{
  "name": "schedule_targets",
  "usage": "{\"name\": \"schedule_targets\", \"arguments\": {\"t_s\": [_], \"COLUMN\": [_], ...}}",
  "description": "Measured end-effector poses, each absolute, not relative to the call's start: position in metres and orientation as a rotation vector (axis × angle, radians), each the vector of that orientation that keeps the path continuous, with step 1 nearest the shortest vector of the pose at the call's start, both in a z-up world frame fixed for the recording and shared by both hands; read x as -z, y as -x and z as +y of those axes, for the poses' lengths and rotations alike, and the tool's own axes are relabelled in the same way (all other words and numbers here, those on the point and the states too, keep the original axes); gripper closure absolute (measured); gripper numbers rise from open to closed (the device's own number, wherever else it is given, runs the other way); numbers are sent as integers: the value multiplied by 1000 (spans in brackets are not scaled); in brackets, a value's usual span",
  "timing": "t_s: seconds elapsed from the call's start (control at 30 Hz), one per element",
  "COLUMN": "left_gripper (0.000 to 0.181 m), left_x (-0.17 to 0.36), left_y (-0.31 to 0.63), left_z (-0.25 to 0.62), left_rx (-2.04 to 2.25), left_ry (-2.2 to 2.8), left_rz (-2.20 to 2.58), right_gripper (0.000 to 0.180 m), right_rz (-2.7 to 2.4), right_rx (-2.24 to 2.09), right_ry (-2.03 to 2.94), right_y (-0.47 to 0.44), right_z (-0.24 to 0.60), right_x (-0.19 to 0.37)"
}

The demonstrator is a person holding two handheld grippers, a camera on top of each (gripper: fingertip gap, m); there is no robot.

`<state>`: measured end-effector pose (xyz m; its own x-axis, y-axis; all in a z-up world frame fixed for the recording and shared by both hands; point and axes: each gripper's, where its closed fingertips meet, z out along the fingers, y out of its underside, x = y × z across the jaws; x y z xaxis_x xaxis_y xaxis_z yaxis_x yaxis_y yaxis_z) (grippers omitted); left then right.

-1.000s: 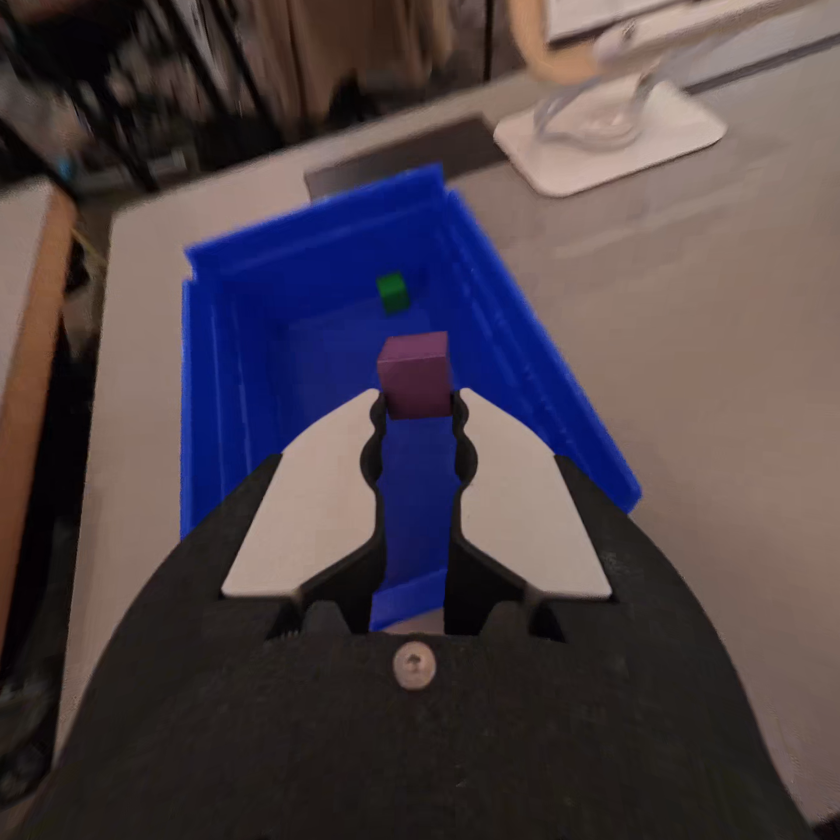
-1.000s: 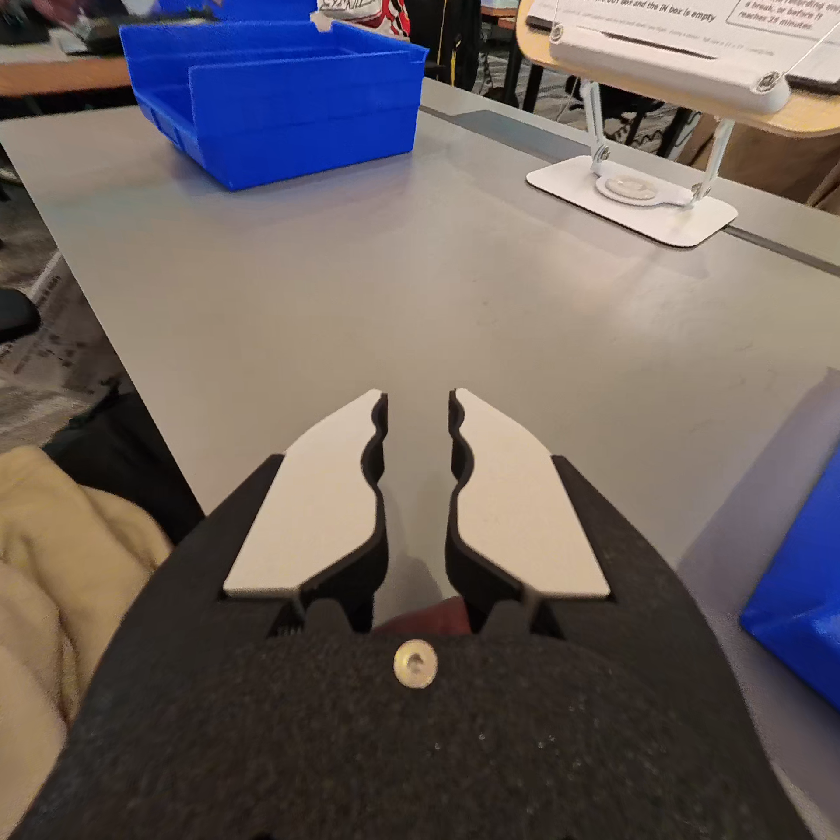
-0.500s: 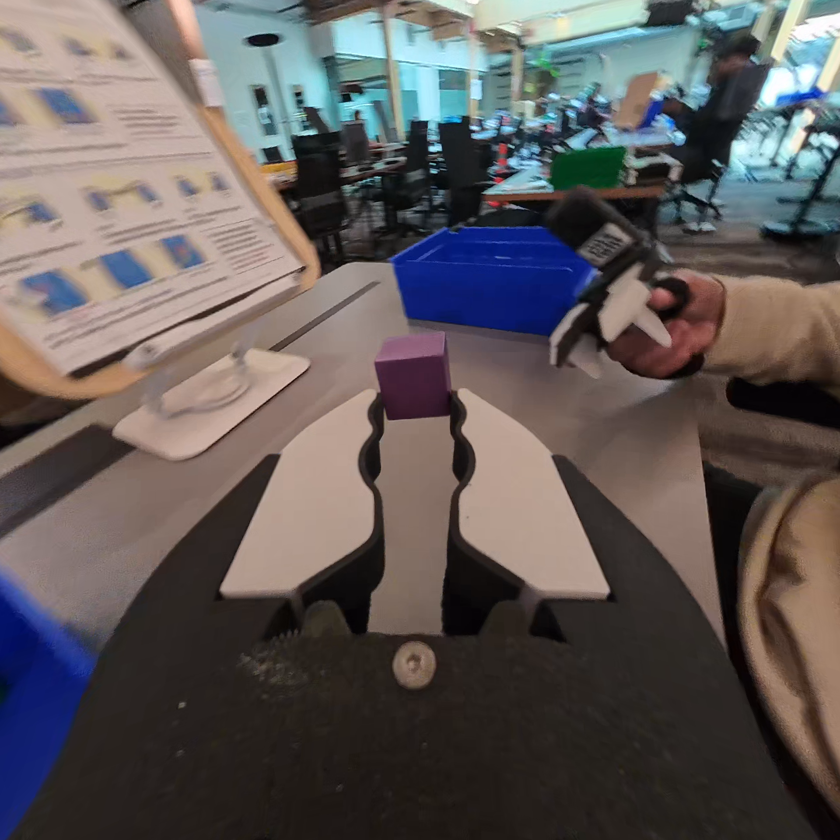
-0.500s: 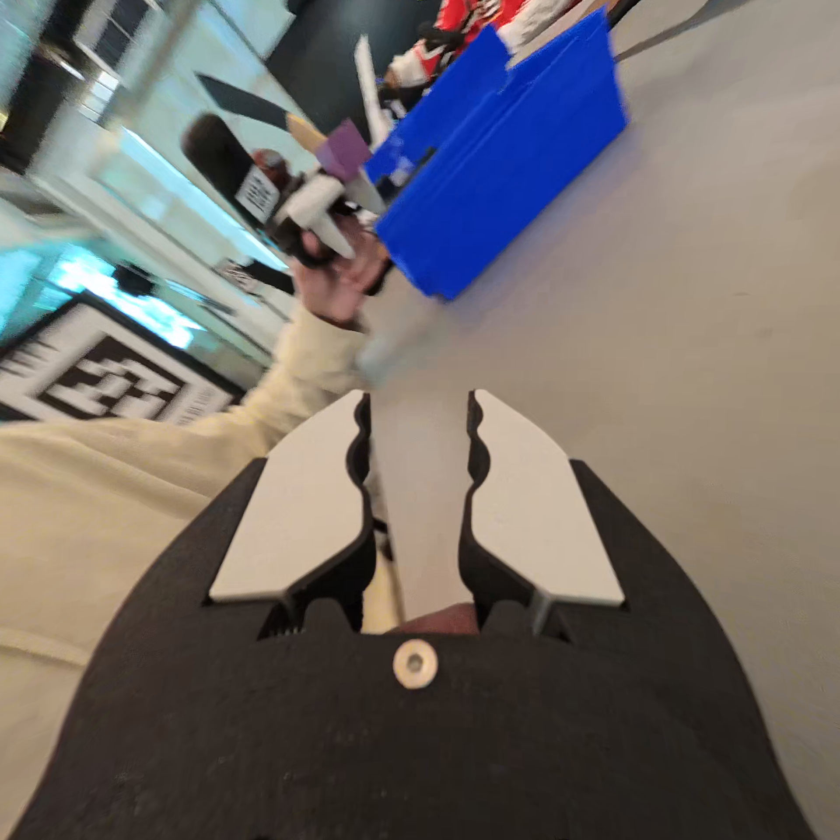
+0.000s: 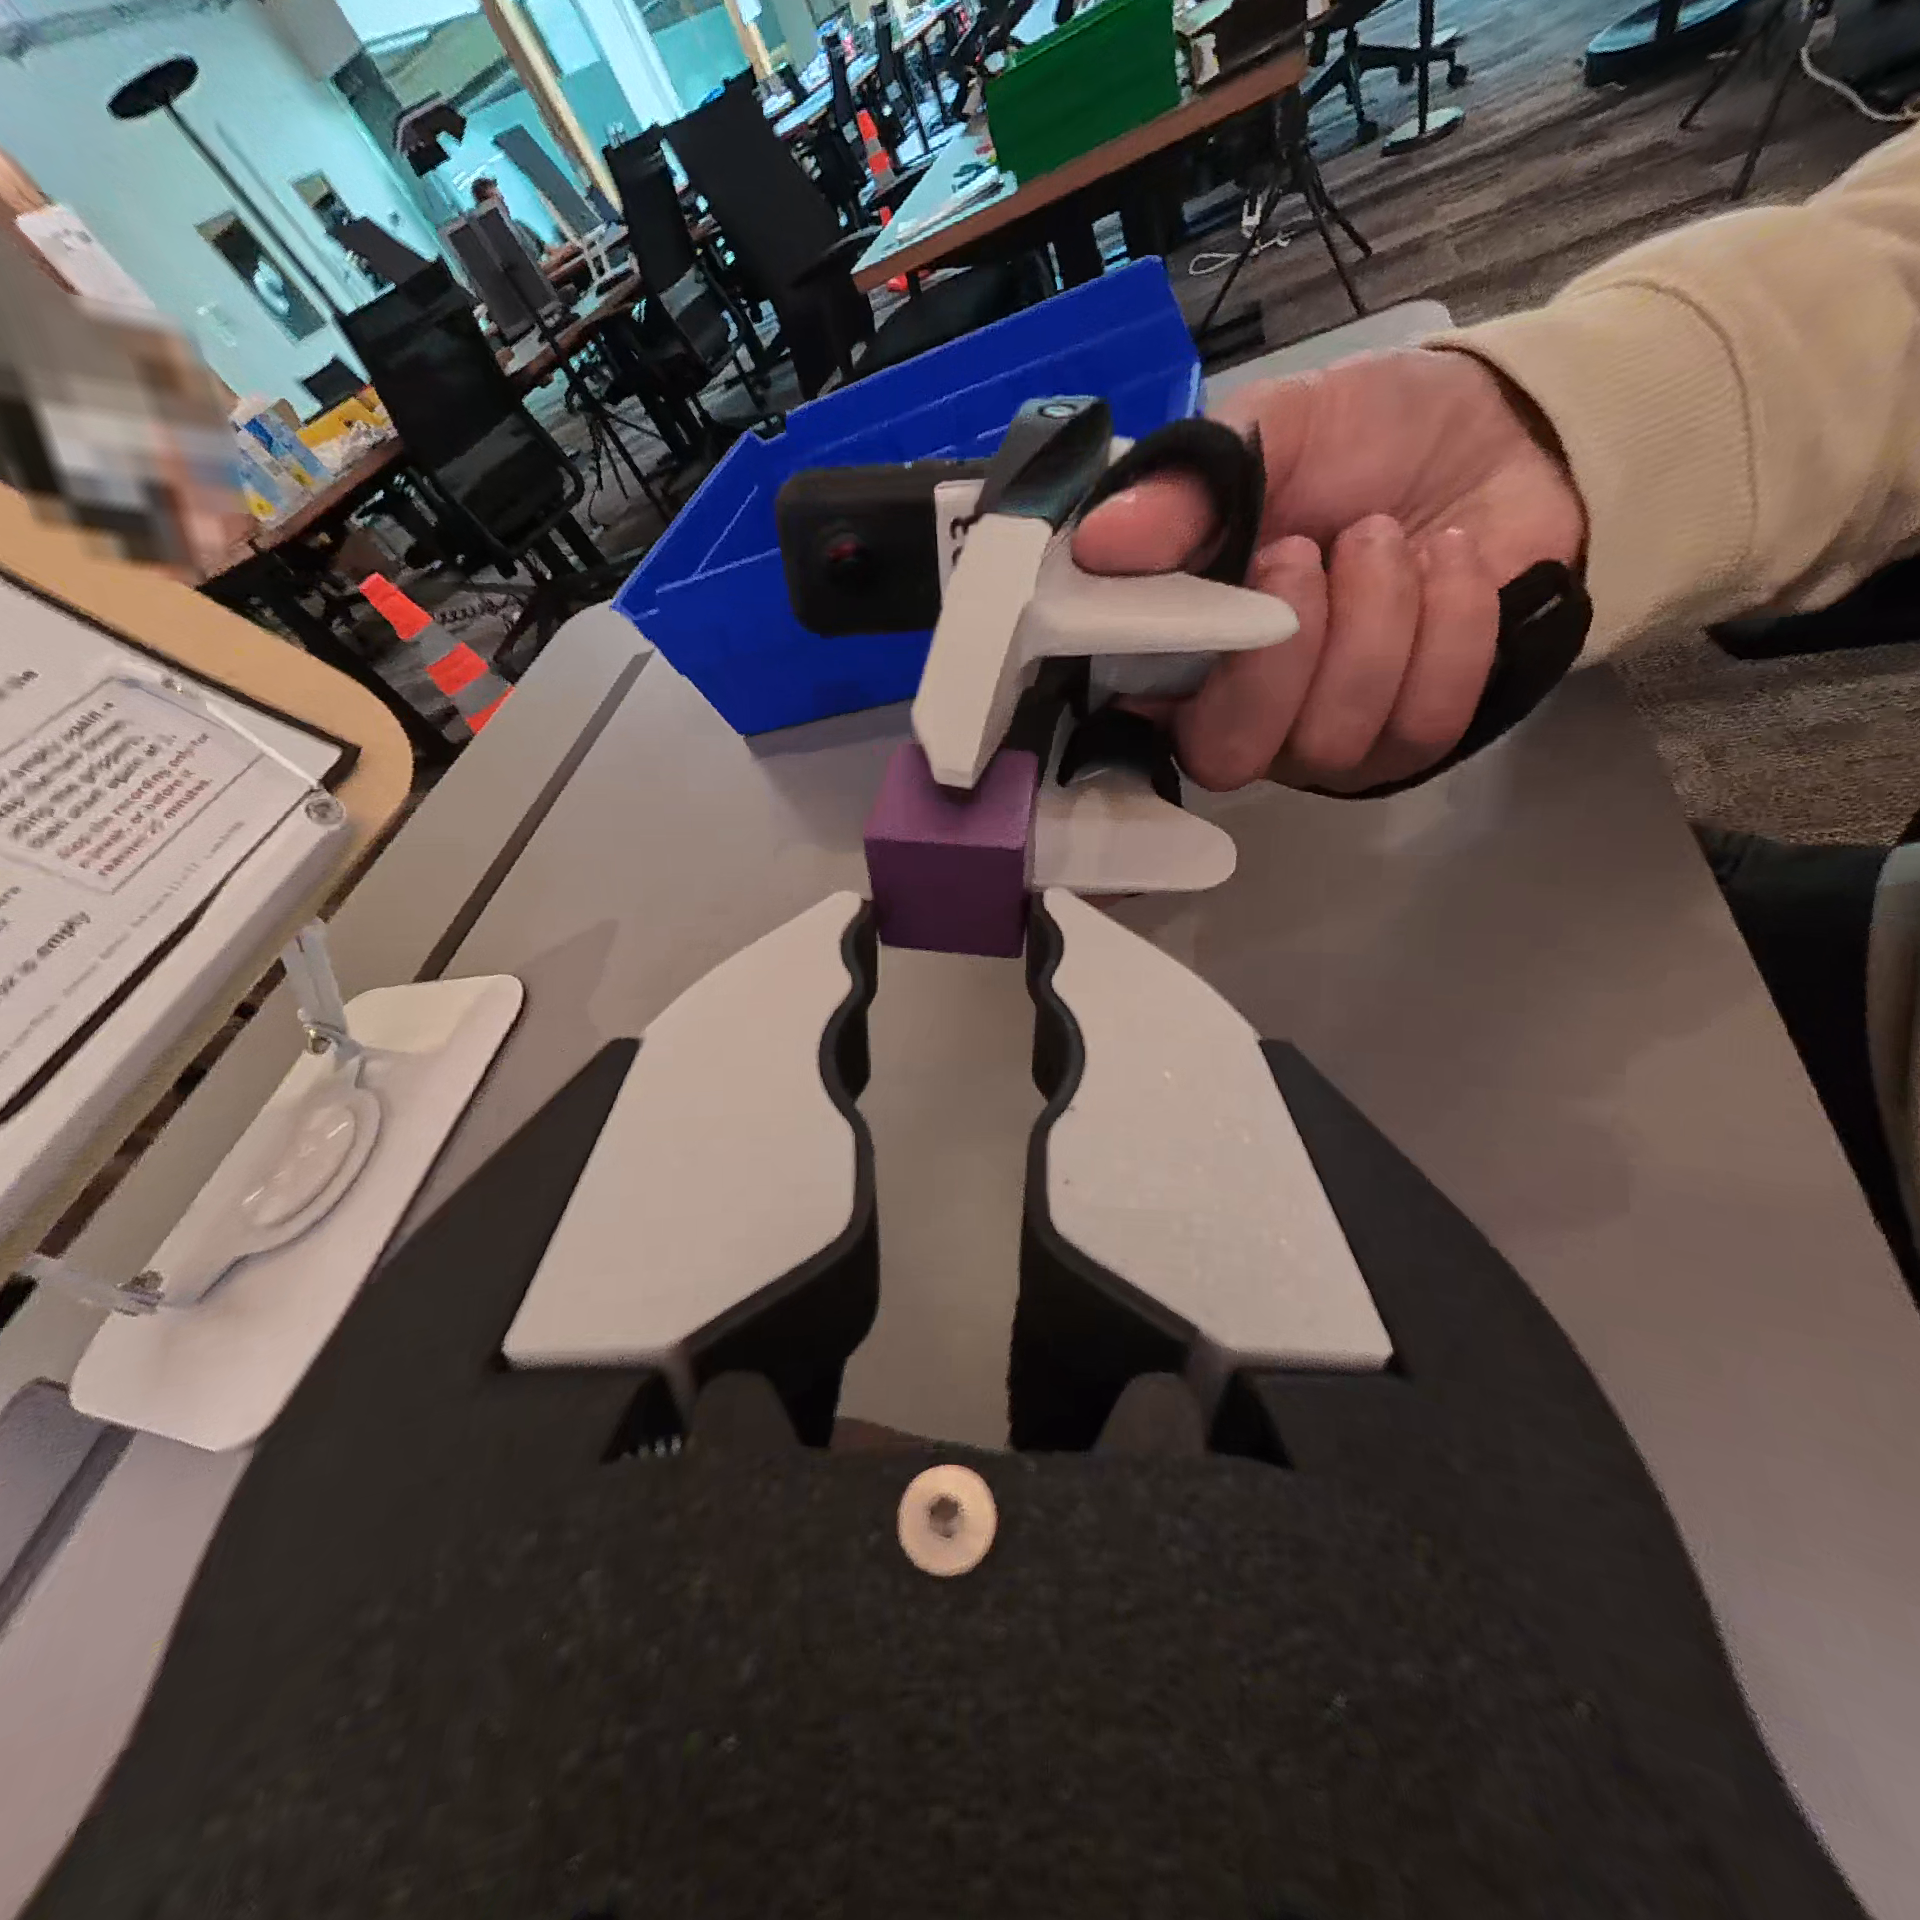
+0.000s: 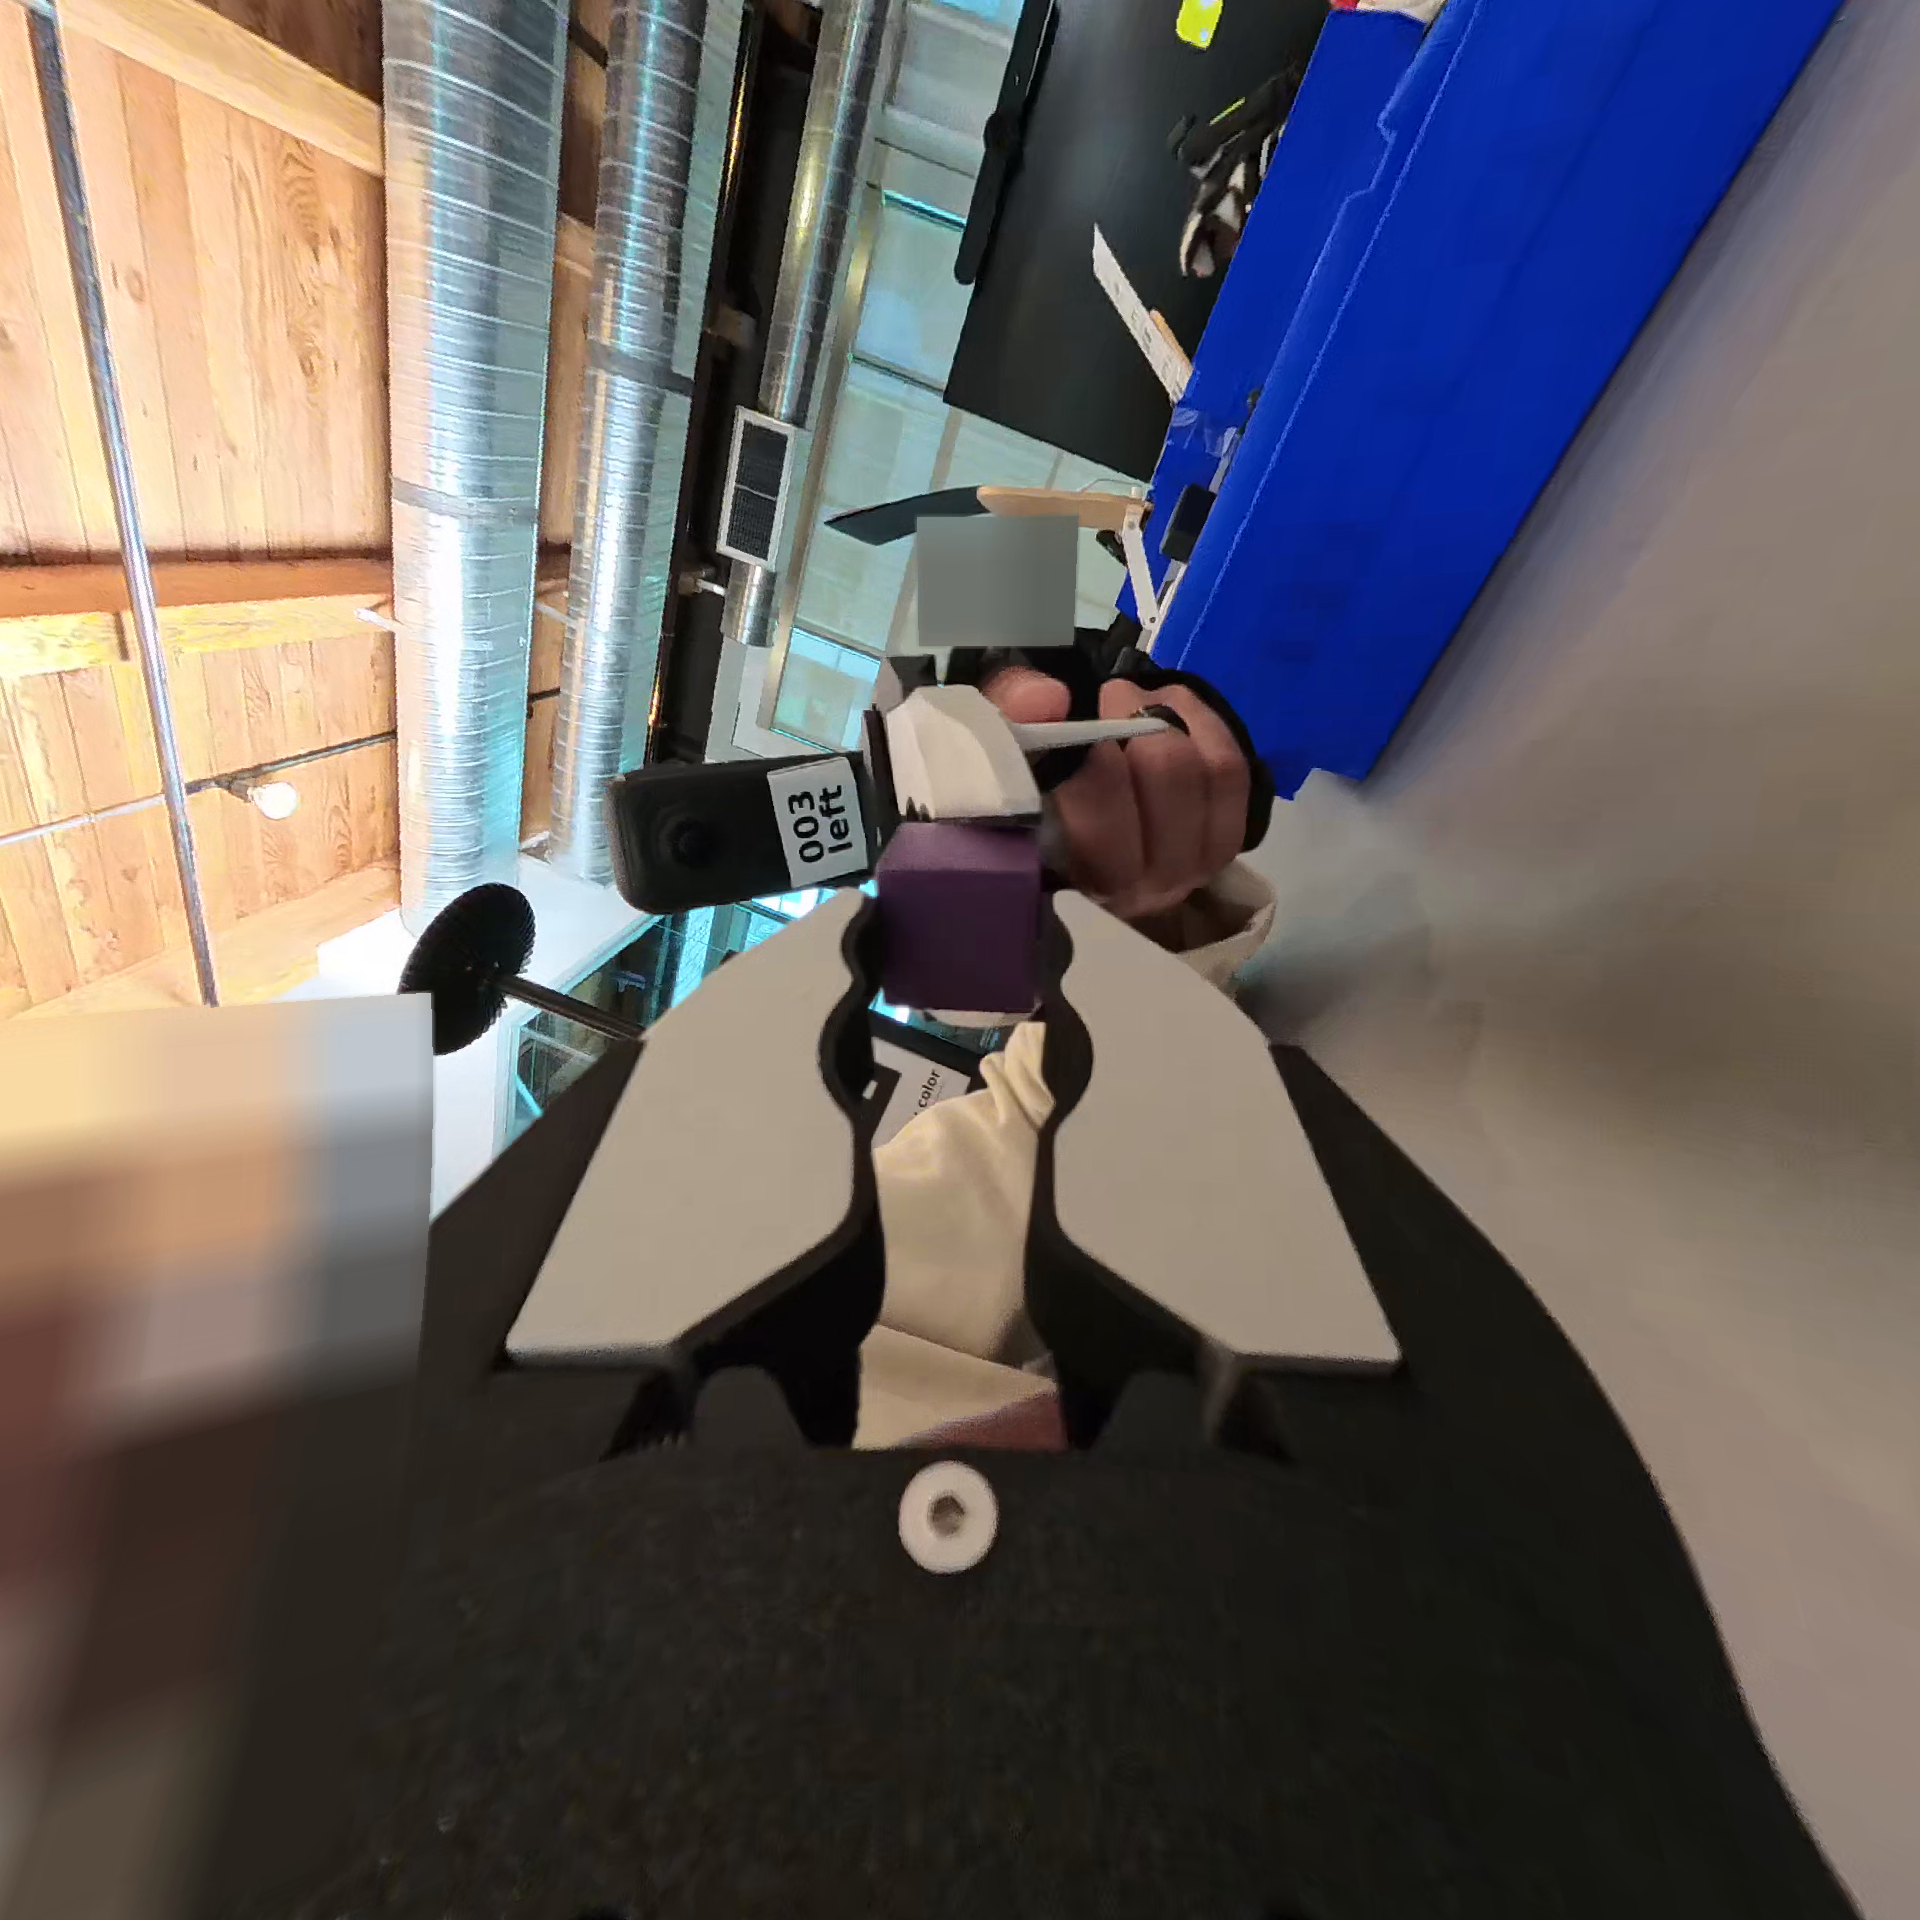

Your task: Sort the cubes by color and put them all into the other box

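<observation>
A purple cube [image 5: 945, 883] sits between the fingertips of my left gripper [image 5: 951, 914], which is shut on it and holds it above the grey table [image 5: 1403, 1039]. My right gripper [image 5: 1003, 810], held by a hand in a cream sleeve, meets it from the far side. One of its white fingers [image 5: 966, 707] rests on the cube's top and the other lies behind its right side. In the right wrist view the cube [image 6: 961, 935] fills the gap of my right gripper [image 6: 956, 930], whose jaws touch both its sides. The left gripper [image 6: 966, 894] shows there beyond the cube.
A blue box [image 5: 935, 416] stands at the table's far end behind the right gripper; it also shows in the right wrist view [image 6: 1455, 416]. A white stand holding an instruction sheet [image 5: 291, 1143] stands at the left. Chairs and desks lie beyond the table. Only a small space, under 4 cm, lies between the two pairs of fingers.
My left gripper lifted the purple cube out of a blue box and swung across the table. My right gripper rose, rolled sideways and closed in on the same cube.
</observation>
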<state>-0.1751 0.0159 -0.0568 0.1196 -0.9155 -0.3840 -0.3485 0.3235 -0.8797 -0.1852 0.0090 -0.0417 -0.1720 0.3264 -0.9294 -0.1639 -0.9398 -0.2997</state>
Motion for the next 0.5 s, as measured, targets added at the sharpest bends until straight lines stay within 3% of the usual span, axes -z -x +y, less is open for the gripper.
{"name": "schedule_targets", "arguments": {"t_s": [0.13,0.23,0.37,0.5], "left_gripper": [142,145,140,143], "left_x": [46,40,71,113], "left_y": [188,212,241,268], "left_z": [12,21,28,25], "left_rx": [741,969,1205,988], "left_ry": [1330,1498,1834,1991], "left_rz": [1243,924,465,256], "right_gripper": [152,151,151,151], "right_rz": [-184,-292,-416,-443], "right_rx": [-2083,-1828,-1110,-507], "right_ry": [1735,1735,1768,1713], "right_y": [170,150,107,63], "right_z": [13,7,1,-19], "right_x": [46,54,87,102]}}
